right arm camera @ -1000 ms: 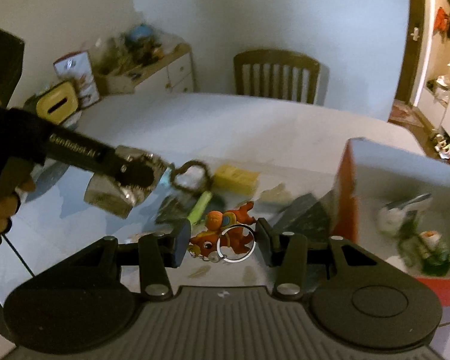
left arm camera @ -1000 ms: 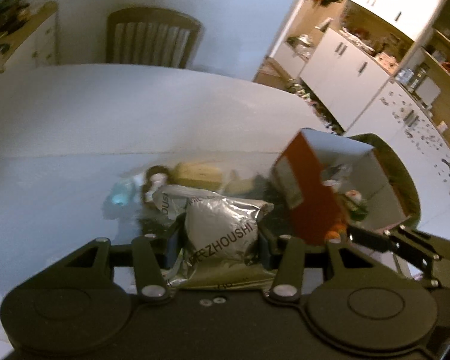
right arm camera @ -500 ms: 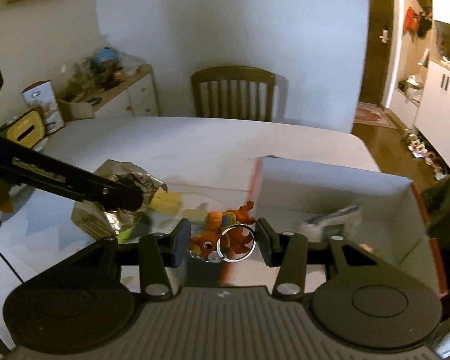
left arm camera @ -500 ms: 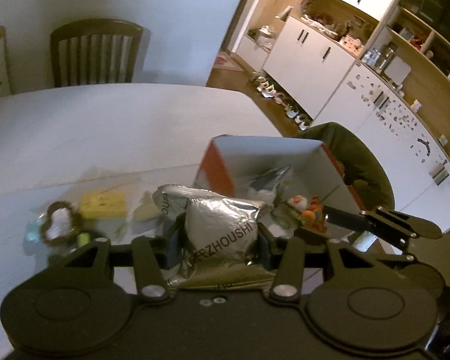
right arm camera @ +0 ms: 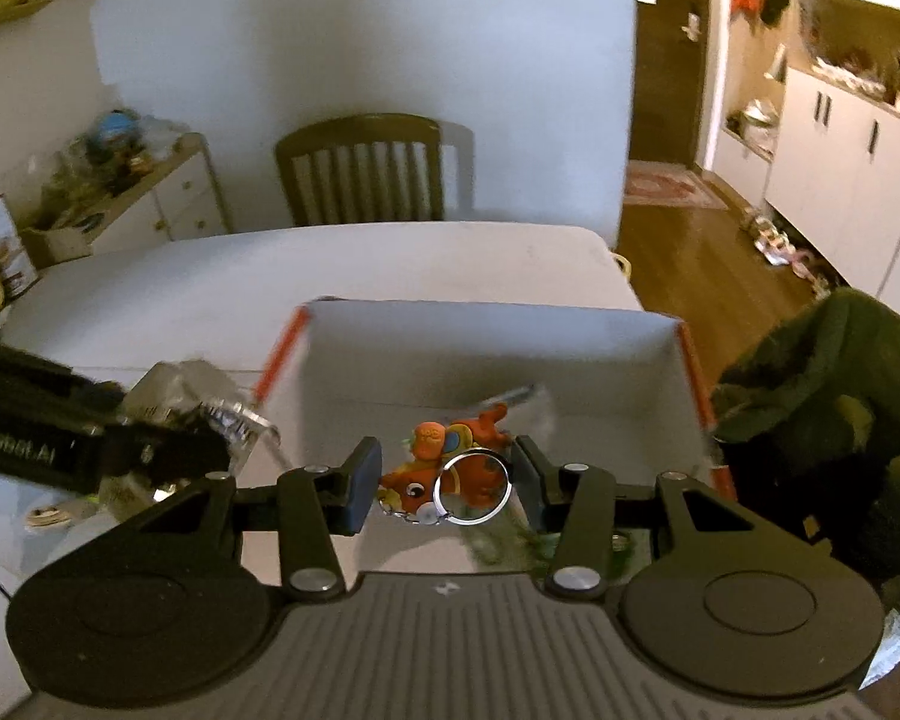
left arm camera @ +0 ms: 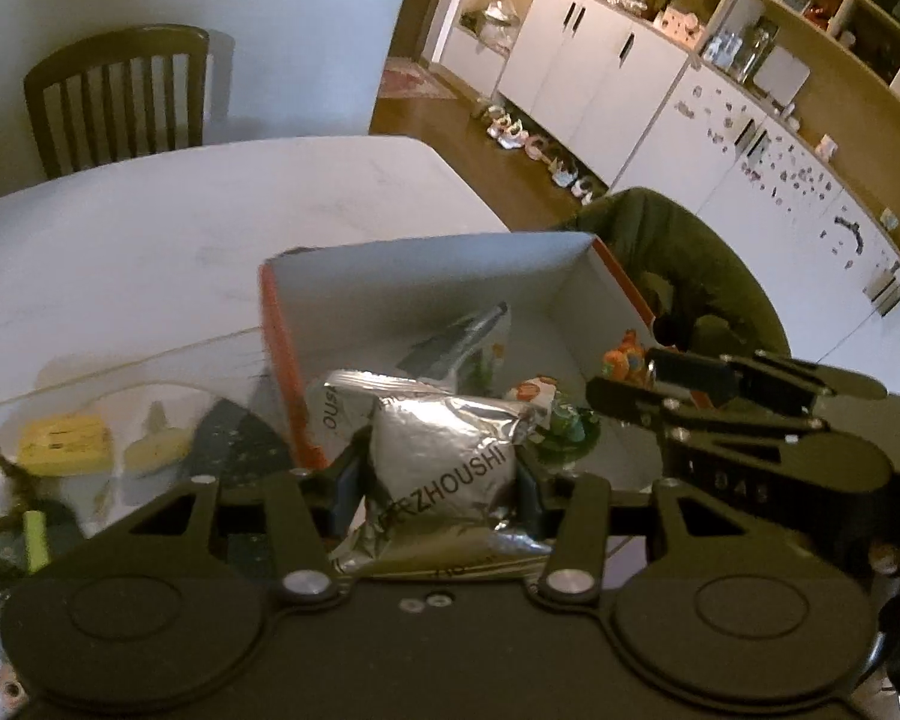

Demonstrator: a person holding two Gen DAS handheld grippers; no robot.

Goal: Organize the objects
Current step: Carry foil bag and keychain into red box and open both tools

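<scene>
- Left gripper (left arm camera: 441, 474): fingers pinch a silver foil pouch (left arm camera: 444, 456) printed "ZHOUSHI" at lower centre of the left wrist frame; the pouch hangs over the near left corner of the box (left arm camera: 426, 276).
- Right gripper (right arm camera: 444, 480): fingers clamp an orange toy keychain (right arm camera: 444, 468) at centre of the right wrist frame; its metal ring (right arm camera: 476, 485) hangs at the front; the toy sits over the box interior (right arm camera: 486, 354).
- Box: white inside, orange outside, open at the top, at centre of both frames; it holds a second foil packet (left arm camera: 468, 339) and a small green and orange item (left arm camera: 561, 414), blurred.
- Table (left arm camera: 150, 228): white surface in the upper left of the left wrist frame; at lower left lie a yellow block (left arm camera: 63, 443), a pale yellow piece (left arm camera: 156, 447) just beside it, and a green stick (left arm camera: 36, 540).
- Chair (right arm camera: 363, 168): wooden, at the far table edge, upper centre of the right wrist frame.
- Dark green garment (right arm camera: 822, 372): at the right edge, beside the box.
</scene>
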